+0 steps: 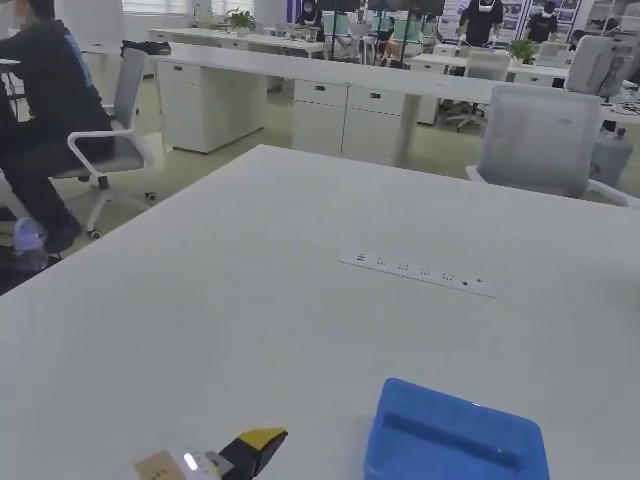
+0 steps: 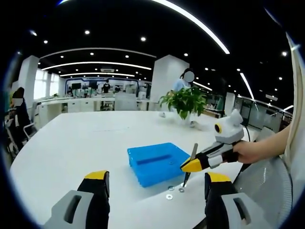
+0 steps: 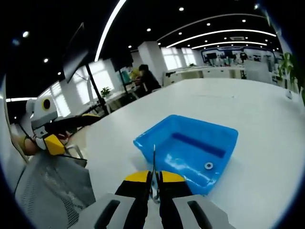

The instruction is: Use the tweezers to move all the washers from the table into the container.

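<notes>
The blue container (image 1: pixel 455 440) stands on the white table (image 1: pixel 250 300) near its front edge. One washer (image 3: pixel 208 165) lies inside the blue container (image 3: pixel 190 148). Two washers (image 2: pixel 169 196) lie on the table just in front of the container (image 2: pixel 155 162). My right gripper (image 3: pixel 153 179) is shut on the tweezers (image 3: pixel 154 160), which point at the container. In the left gripper view the right gripper (image 2: pixel 188 166) holds the tweezers (image 2: pixel 189 164) tip-down just above the loose washers. My left gripper (image 2: pixel 157 177) is open with nothing between its jaws. A yellow-tipped gripper (image 1: pixel 255 448) shows left of the container.
A power strip (image 1: pixel 418 271) is set into the table's middle. A grey office chair (image 1: pixel 540 140) stands at the far right edge. A potted plant (image 2: pixel 186 102) stands on the table beyond the container. People sit and stand at other desks.
</notes>
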The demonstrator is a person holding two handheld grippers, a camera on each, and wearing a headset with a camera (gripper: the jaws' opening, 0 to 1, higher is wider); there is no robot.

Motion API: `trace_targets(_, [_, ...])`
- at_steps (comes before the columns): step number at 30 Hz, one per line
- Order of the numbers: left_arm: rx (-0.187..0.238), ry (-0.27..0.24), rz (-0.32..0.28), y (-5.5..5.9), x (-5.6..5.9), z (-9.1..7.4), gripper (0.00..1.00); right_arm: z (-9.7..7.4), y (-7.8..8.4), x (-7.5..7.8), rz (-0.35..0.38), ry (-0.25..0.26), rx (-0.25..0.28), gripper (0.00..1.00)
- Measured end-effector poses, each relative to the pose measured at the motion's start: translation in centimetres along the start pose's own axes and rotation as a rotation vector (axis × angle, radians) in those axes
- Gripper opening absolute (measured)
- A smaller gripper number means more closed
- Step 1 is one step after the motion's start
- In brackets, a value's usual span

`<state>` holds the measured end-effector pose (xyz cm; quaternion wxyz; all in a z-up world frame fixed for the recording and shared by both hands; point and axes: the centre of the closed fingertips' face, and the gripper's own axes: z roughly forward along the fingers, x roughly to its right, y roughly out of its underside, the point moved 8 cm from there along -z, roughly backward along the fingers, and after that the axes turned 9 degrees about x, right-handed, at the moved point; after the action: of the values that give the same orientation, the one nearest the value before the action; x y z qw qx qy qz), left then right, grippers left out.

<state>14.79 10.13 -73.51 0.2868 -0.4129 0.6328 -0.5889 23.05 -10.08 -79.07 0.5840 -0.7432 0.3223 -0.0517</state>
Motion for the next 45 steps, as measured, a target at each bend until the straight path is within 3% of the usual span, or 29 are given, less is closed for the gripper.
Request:
trace_targets(9, [-0.01, 0.001, 0.001, 0.1, 0.0, 0.0, 0.82, 0.0, 0.1, -0.9, -0.087, -0.021, -0.019, 0.04])
trace_targets(13, [-0.013, 0.005, 0.004, 0.2, 0.0, 0.0, 0.82, 0.1, 0.2, -1.6, -0.167, -0.046, -0.049, 0.04])
trace_targets(18, [-0.015, 0.006, 0.004, 0.2, 0.0, 0.0, 0.82, 0.5, 0.2, -1.9, -0.337, -0.053, -0.111, 0.03])
trace_targets(24, [-0.01, 0.006, -0.001, 0.1, 0.0, 0.0, 0.82, 0.4, 0.1, -1.2, -0.218, -0.027, -0.09, 0.02])
trace_targets(26, [-0.013, 0.005, -0.002, 0.1, 0.0, 0.0, 0.82, 0.2, -0.2, -1.1, -0.155, -0.019, -0.053, 0.02])
trace_targets(30, [-0.011, 0.003, -0.001, 0.1, -0.1, 0.0, 0.82, -0.2, -1.3, -0.8, -0.111, -0.012, -0.031, 0.02])
trace_targets(33, [-0.011, 0.003, 0.002, 0.1, -0.1, -0.1, 0.82, -0.6, -2.8, -0.9, -0.057, -0.028, 0.014, 0.03])
trace_targets(38, [-0.009, -0.001, 0.006, 0.1, -0.1, -0.1, 0.82, -1.0, -5.0, -0.6, -0.048, -0.038, 0.046, 0.02])
trace_targets(45, [-0.001, 0.001, 0.003, 0.0, -0.1, -0.1, 0.82, -0.6, -6.8, 0.5, -0.057, -0.03, 0.056, 0.03])
